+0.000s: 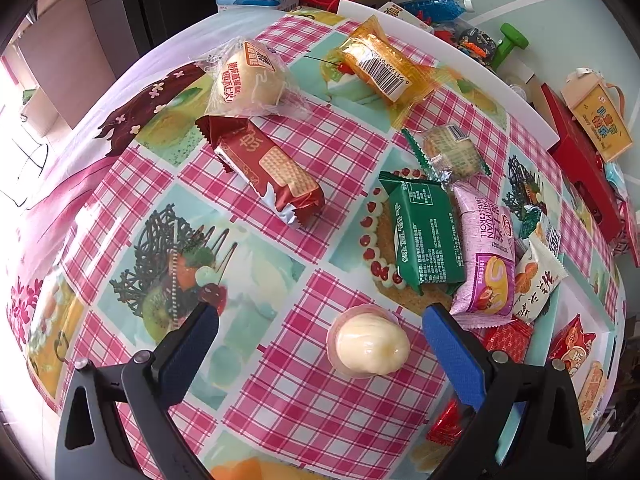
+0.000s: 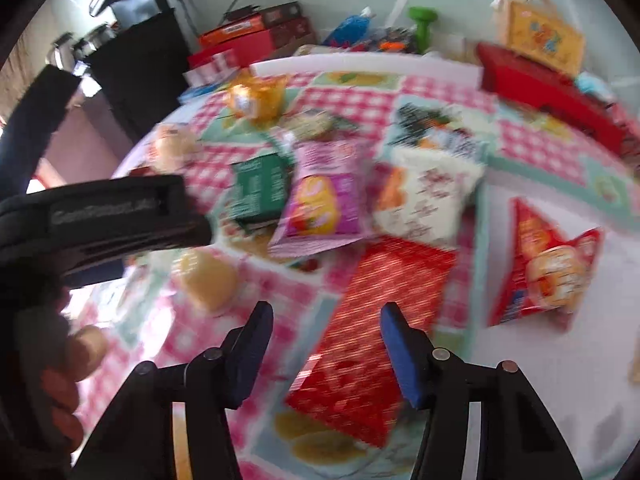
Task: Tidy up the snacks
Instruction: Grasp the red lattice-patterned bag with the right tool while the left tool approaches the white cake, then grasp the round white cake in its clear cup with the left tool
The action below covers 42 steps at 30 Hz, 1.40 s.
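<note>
Between the wide-open, empty left gripper (image 1: 320,320) fingers — jelly cup (image 1: 369,343), bare tablecloth (image 1: 280,380) around, right gripper (image 2: 326,312) parted, empty.

Left tool (image 1: 320,334) black, blue pads, silver screws, right tool (image 2: 326,330) alike, bare-skinned fingers (image 2: 86,346)

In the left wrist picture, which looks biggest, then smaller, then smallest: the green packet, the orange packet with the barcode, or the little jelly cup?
1. Green packet
2. Orange packet, close to it and farther off, so unsure
3. Jelly cup, smallest despite being nearest
</note>
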Motion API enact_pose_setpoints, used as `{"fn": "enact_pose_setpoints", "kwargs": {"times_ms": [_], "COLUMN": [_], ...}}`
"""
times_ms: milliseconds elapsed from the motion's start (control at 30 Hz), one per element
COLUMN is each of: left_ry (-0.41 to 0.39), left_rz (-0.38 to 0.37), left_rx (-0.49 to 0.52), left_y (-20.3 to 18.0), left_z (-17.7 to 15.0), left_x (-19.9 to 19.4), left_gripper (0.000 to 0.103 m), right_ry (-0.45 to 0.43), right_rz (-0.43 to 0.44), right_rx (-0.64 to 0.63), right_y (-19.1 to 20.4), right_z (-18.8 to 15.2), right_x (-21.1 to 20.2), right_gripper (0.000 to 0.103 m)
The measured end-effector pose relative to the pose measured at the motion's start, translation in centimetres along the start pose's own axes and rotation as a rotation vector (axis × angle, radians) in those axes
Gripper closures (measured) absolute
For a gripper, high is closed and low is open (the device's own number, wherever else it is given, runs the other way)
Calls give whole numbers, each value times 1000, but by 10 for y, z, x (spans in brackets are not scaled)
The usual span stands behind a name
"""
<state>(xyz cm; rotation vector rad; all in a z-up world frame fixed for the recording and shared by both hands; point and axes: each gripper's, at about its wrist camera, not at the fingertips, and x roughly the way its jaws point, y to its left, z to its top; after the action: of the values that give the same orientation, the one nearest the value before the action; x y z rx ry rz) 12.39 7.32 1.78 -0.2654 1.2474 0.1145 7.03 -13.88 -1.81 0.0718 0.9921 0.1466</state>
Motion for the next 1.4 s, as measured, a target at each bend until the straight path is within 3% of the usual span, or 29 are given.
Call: {"fn": "enact_pose_setpoints", "kwargs": {"times_ms": [233, 500, 600, 767, 933, 1233, 1400], "left_ry": [5, 17, 24, 41, 49, 83, 95], "left_rz": [0, 2, 7, 18, 29, 40, 51], "left_rx": [9, 21, 27, 37, 44, 96, 147], "left_y": [-3, -6, -9, -14, -20, -39, -54], "left_z": [0, 0, -1, -3, -5, -14, -20], "left_x": [2, 8, 12, 23, 32, 54, 66], "left_gripper": [1, 1, 1, 1, 1, 1, 1], "right_ry": [42, 65, 67, 60, 58, 83, 92], "right_rz": [-110, -39, -55, -81, -142, -130, -120], "right_rx": [2, 24, 16, 40, -25, -37, -37], "right_y": [-6, -8, -3, 0, 12, 6, 4], "right_z": [-2, -3, -4, -2, -3, -5, -8], "right_x": [6, 10, 13, 18, 25, 22, 17], "right_gripper": [44, 42, 42, 33, 25, 27, 37]}}
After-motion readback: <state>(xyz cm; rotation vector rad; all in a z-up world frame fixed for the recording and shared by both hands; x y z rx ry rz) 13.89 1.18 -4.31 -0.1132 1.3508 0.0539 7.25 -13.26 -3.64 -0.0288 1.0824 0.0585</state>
